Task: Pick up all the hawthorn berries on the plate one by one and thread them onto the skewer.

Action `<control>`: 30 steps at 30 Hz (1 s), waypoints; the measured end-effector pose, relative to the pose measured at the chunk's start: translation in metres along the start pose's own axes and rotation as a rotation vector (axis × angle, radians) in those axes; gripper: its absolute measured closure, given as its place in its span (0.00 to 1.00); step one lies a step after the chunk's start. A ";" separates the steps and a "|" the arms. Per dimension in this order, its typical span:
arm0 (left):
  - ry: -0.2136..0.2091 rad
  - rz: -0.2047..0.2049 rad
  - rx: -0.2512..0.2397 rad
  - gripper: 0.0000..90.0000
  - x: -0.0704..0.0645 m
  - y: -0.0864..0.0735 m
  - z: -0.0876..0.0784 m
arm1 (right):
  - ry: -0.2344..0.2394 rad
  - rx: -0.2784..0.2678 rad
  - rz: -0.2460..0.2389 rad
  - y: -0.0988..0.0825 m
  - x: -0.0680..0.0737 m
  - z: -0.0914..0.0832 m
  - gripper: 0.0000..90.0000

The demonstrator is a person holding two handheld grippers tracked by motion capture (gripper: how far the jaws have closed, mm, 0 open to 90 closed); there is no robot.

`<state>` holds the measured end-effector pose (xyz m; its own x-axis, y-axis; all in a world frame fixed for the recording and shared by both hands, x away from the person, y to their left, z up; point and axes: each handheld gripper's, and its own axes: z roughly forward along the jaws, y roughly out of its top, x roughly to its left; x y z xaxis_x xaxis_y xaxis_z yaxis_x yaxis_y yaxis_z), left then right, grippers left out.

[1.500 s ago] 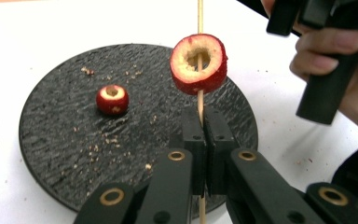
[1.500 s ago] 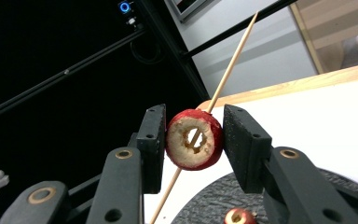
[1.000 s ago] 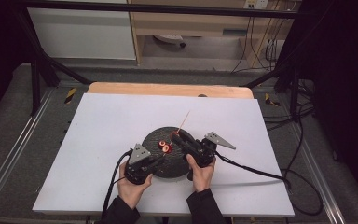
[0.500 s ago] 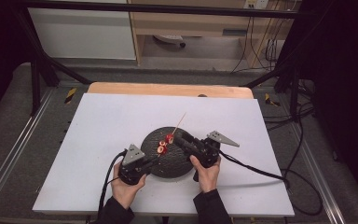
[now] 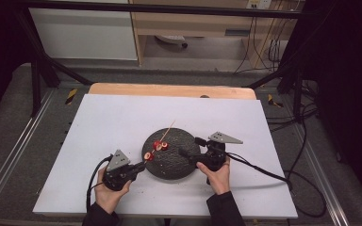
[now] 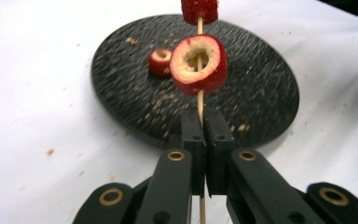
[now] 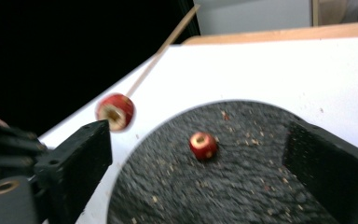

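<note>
lab recording rig, white table [image 5: 122, 117] centre frame inside black metal frame [image 5: 47, 70], cables [image 5: 264, 47] trailing upper right, grey carpeted floor [image 5: 9, 141] at left, wooden cabinet [image 5: 193, 23] top centre

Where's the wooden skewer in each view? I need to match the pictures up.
High view: the skewer slants from the left claw up and right over the plate's left part.
Left gripper view: skewer upright at centre, clamped between the shut jaws.
Right gripper view: skewer runs diagonally at upper left, up to the top edge.
Shared landmark: the round black plate.
</note>
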<state>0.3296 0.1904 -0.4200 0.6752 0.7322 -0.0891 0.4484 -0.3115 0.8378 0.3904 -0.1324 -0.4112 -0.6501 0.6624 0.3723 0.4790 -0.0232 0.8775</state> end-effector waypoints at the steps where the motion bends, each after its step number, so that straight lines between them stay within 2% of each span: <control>1: 0.007 0.007 0.006 0.98 0.002 -0.002 -0.003 | -0.006 0.016 -0.009 0.000 0.000 0.000 0.07; 9: 0.029 -0.007 0.016 0.98 0.019 -0.019 -0.022 | -0.022 0.121 -0.058 -0.005 -0.002 0.003 0.04; 16: 0.023 -0.011 0.026 0.98 0.029 -0.030 -0.029 | -0.049 0.218 -0.093 -0.002 -0.001 0.008 0.02; 23: 0.021 -0.009 0.028 0.98 0.033 -0.036 -0.034 | -0.058 0.295 -0.147 0.009 0.007 0.021 0.03; 30: 0.023 -0.008 0.034 0.98 0.034 -0.038 -0.035 | -0.057 0.382 -0.213 0.028 0.015 0.044 0.05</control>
<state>0.3154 0.2482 -0.4360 0.6582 0.7482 -0.0833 0.4738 -0.3257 0.8182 0.4203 -0.0901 -0.3944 -0.7296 0.6629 0.1681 0.5284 0.3903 0.7539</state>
